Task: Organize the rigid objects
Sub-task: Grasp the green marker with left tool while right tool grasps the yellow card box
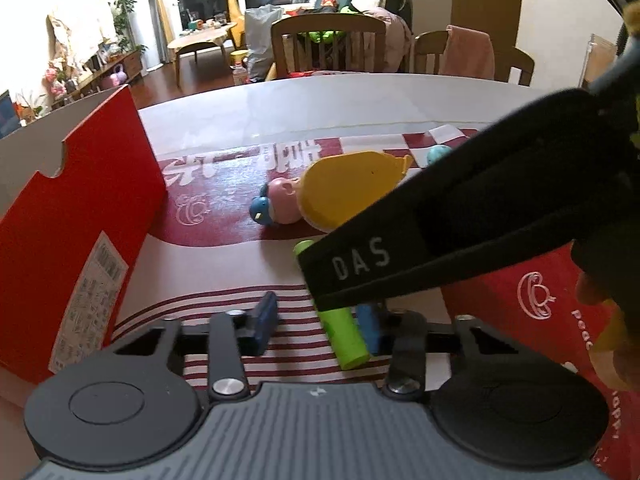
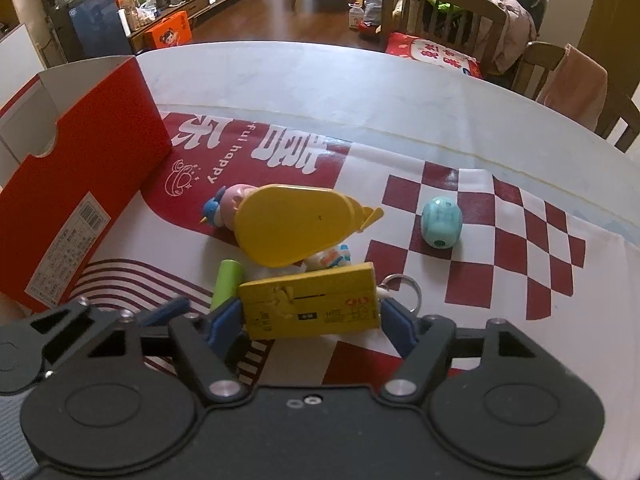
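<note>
My right gripper (image 2: 310, 325) is shut on a flat yellow box (image 2: 312, 304), its blue fingers (image 2: 226, 322) against the box's two short ends. A green cylinder (image 1: 346, 336) lies on the mat between the blue fingers (image 1: 264, 324) of my left gripper (image 1: 318, 326). It touches the right finger, with a gap to the left one, so that gripper is open. The right device's black strap (image 1: 460, 224) crosses the left wrist view and hides the cylinder's middle. Behind lie a yellow teardrop case (image 2: 292, 224), a pink and blue figure (image 2: 224, 204) and a teal egg toy (image 2: 441, 222).
An open red shoebox (image 2: 80, 168) stands at the left on the red and white mat (image 2: 500, 248). A metal keyring (image 2: 402, 284) and a small white and orange toy (image 2: 330, 258) lie by the yellow box. Wooden chairs (image 2: 444, 12) stand beyond the table's far edge.
</note>
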The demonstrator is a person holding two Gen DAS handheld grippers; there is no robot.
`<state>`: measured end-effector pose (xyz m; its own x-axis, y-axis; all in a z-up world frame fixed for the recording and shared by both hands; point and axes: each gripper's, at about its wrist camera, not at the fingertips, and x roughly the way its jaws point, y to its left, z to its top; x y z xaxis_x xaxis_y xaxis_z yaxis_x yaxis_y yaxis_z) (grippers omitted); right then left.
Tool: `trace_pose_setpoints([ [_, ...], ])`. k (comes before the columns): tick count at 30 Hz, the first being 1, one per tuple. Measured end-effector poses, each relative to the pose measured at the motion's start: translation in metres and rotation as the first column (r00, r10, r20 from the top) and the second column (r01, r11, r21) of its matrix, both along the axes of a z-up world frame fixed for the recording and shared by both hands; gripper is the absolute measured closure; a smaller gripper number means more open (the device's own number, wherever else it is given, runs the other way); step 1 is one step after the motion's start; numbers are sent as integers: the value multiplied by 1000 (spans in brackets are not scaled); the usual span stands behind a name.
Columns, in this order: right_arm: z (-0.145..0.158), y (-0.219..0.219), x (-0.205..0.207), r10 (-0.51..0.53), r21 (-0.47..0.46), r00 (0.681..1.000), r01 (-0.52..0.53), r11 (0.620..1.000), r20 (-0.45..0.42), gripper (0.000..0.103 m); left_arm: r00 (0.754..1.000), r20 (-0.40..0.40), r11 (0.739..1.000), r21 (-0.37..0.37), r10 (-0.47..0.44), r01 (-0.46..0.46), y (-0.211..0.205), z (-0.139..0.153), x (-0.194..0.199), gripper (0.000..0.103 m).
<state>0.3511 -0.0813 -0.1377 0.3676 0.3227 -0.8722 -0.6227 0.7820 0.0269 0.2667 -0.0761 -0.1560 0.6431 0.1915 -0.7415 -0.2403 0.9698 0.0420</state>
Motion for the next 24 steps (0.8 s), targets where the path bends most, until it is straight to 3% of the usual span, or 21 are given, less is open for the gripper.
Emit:
trace_pose_setpoints([
  [3,2,-7,3,-35,23,999,35,999,-27,29,1000,2,1000,-4,-2,2,0,0,0,74],
  [4,3,-10,4,-46,33,998,48,998,-37,29,1000,3,1000,-7,-2,2,2,0,0,81],
  [8,10,-20,5,-68,62,996,71,996,-58,30,1000,2,1000,-19,-7,7,7,0,0,86],
  [24,52,-56,-27,-77,116,996,83,990,-54,29,999,35,996,-93,-16,19,33,25,-20,87],
])
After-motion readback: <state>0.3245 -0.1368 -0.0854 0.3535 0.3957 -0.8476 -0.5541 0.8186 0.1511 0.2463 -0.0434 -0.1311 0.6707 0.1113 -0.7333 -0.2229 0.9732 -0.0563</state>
